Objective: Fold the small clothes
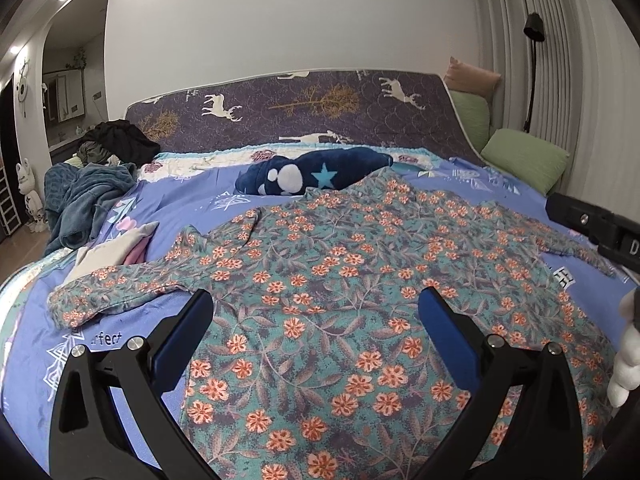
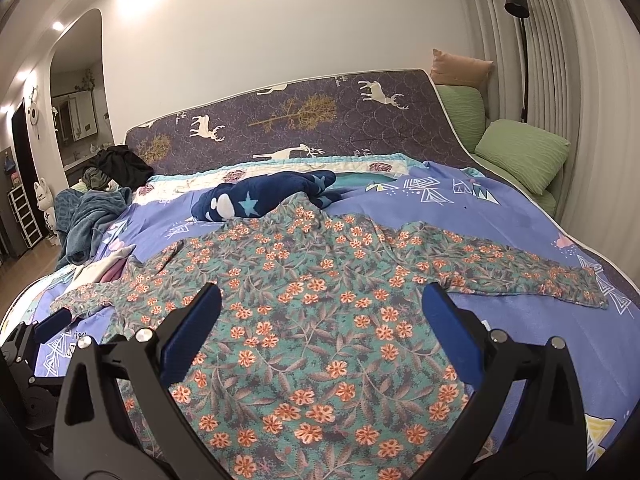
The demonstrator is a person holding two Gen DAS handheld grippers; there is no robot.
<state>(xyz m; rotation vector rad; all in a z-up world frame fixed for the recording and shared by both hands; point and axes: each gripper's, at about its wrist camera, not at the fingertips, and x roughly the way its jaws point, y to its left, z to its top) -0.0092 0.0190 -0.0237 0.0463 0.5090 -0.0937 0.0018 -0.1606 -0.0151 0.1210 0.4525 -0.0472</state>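
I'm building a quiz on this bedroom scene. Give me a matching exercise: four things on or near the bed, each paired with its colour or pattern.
Things:
1. shirt
2. blanket
3. pillow
4. lamp

Looks:
A. black
B. green
C. teal with orange flowers
D. navy with a star

Pairs: 1-C, 2-D, 3-B, 4-A

A shirt lies spread flat on the bed, sleeves out to left and right, with a plush toy behind its collar, a folded cloth to its left, and pillows far right.
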